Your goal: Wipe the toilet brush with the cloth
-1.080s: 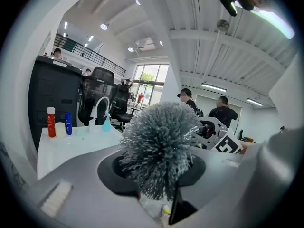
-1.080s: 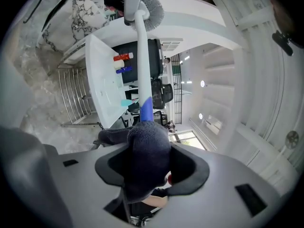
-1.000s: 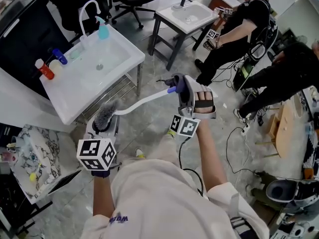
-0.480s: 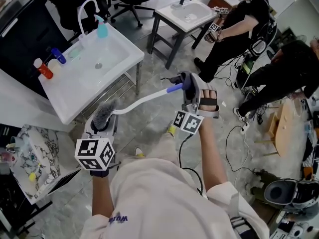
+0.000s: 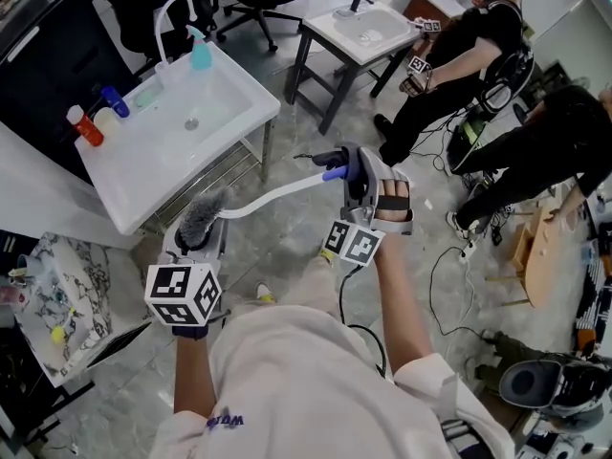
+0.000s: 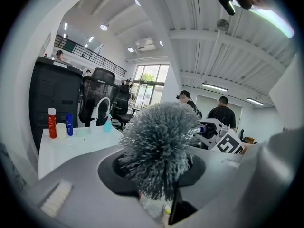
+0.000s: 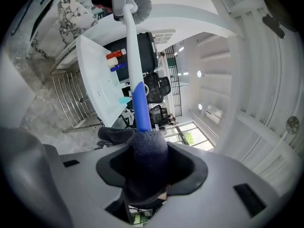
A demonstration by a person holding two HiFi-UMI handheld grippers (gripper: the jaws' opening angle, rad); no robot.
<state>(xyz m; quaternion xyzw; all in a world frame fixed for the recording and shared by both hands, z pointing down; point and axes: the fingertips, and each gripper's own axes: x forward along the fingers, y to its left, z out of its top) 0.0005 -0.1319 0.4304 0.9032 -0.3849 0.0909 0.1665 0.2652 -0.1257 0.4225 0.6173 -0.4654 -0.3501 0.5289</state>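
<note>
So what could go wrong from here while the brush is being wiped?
The left gripper holds the toilet brush only by its soft bristles, so the head could slip out when pulled. The right gripper, whose jaws have just been closing, pinches the cloth around the blue handle end; the cloth might slide off the tip.

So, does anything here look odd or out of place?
Nothing is spilled or broken. One oddity: the toilet brush hangs in mid-air, the left gripper clamped on its bristle head, while the right gripper, jaws just tightened, pinches a dark cloth around the blue handle end.
</note>
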